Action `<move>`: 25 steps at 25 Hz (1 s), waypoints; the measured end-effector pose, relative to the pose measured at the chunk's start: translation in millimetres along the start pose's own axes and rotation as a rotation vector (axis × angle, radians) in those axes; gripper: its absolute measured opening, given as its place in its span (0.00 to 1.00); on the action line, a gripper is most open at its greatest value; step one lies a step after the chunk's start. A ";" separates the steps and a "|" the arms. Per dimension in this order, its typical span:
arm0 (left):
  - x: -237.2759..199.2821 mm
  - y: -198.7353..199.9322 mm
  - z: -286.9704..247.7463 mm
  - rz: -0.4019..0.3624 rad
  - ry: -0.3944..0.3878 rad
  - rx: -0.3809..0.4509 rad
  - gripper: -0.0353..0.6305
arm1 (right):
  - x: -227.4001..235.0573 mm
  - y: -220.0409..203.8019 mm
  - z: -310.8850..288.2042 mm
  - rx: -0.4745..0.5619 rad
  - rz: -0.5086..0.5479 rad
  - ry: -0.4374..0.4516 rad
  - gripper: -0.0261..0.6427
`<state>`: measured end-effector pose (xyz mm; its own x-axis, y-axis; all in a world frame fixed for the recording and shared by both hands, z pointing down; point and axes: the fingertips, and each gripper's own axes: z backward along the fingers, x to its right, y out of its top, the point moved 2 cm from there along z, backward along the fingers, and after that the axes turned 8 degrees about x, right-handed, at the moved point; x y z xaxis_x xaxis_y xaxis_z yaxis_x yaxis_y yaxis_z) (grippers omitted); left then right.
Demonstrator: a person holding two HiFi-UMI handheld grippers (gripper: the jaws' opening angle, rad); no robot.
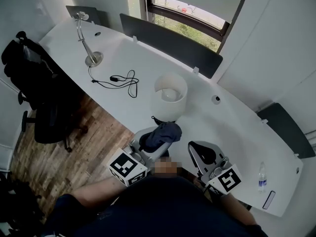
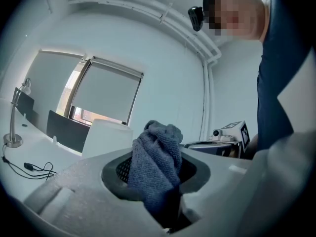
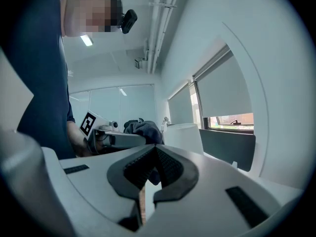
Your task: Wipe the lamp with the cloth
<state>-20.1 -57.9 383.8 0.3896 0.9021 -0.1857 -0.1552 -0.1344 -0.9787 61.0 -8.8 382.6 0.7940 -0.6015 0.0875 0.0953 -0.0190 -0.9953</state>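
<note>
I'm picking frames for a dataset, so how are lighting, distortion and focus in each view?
Head view: even daylight, sharp; the white lamp has little contrast against the white desk. Left gripper view: strong fisheye with dark corners; the cloth shows its weave crisply, the nearest foreground is soft. Right gripper view: same fisheye; the window is bright but not blown out.

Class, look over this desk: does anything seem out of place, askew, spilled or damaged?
Only the black cable, sprawled in a loose tangle on the desk near the silver desk lamp. The white shaded lamp and water bottle stand upright; nothing looks spilled.
</note>
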 end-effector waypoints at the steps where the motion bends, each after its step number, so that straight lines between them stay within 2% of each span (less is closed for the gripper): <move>1: -3.3 -1.6 -5.7 0.004 0.009 -0.002 0.26 | 5.8 -2.1 0.8 -0.001 -0.007 0.002 0.06; 6: -16.8 0.2 -31.1 0.044 0.083 0.009 0.26 | 28.9 -5.8 4.3 -0.014 -0.017 0.065 0.06; 11: -25.3 -2.1 -48.4 0.116 0.128 -0.005 0.26 | 50.8 -9.3 9.4 -0.029 -0.033 0.098 0.06; 14: -32.7 -5.2 -51.7 0.129 0.152 -0.014 0.26 | 54.6 -9.4 8.5 -0.028 -0.033 0.119 0.06; 25: -45.9 -49.0 -49.6 0.224 0.198 -0.060 0.26 | 64.2 -23.1 12.0 -0.066 -0.054 0.116 0.06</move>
<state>14.6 -113.1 435.9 0.5219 0.7507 -0.4051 -0.2053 -0.3504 -0.9138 116.9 -37.4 411.7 0.7139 -0.6862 0.1393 0.0931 -0.1043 -0.9902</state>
